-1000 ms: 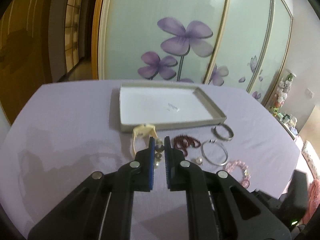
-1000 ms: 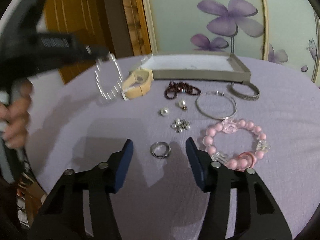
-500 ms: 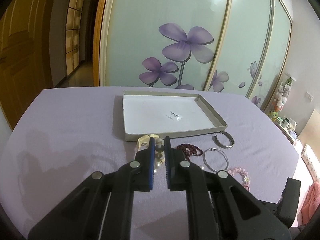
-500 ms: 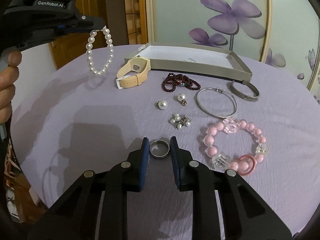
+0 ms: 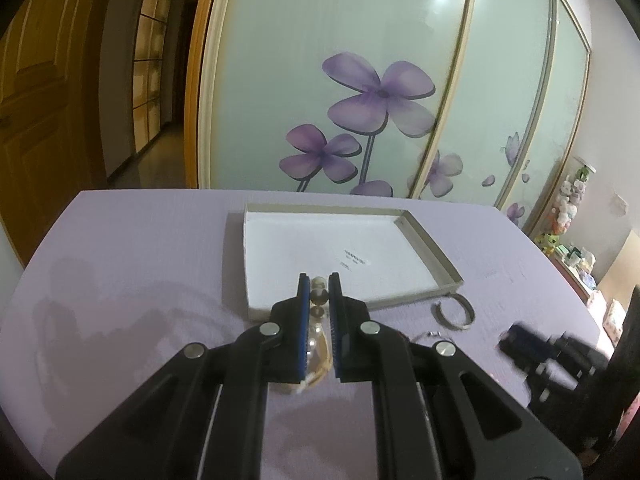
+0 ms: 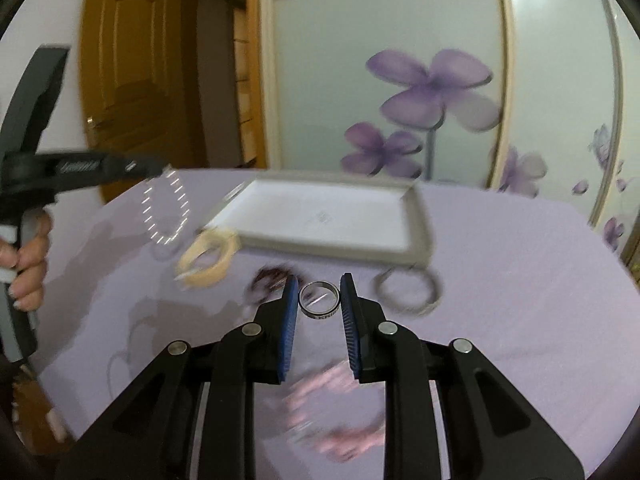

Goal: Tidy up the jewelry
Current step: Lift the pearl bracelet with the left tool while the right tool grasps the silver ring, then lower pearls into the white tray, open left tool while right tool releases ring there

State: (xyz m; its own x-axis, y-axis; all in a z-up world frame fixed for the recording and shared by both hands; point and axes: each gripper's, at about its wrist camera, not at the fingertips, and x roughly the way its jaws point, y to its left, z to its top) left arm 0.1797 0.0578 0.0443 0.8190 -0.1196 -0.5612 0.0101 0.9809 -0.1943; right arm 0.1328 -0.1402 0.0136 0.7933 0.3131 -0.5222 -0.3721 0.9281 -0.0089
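Observation:
My left gripper (image 5: 319,280) is shut on a white pearl bracelet (image 5: 319,298) and holds it above the table, just in front of the near edge of the shallow white tray (image 5: 432,252). In the right wrist view the left gripper (image 6: 160,166) shows at the left with the bracelet (image 6: 166,212) hanging blurred below it. My right gripper (image 6: 319,285) is shut on a silver ring (image 6: 320,300) and holds it above the table, short of the tray (image 6: 416,240).
On the lilac tablecloth lie a beige watch (image 6: 208,256), a dark red bead bracelet (image 6: 268,280), a thin silver bangle (image 6: 408,292) and a blurred pink bead bracelet (image 6: 332,412). An open silver cuff (image 5: 454,314) lies by the tray's right corner. Glass wardrobe doors stand behind.
My right gripper has closed on the silver ring and lifted it off the cloth toward the tray. My left gripper has carried the pearl bracelet forward to the tray's near edge.

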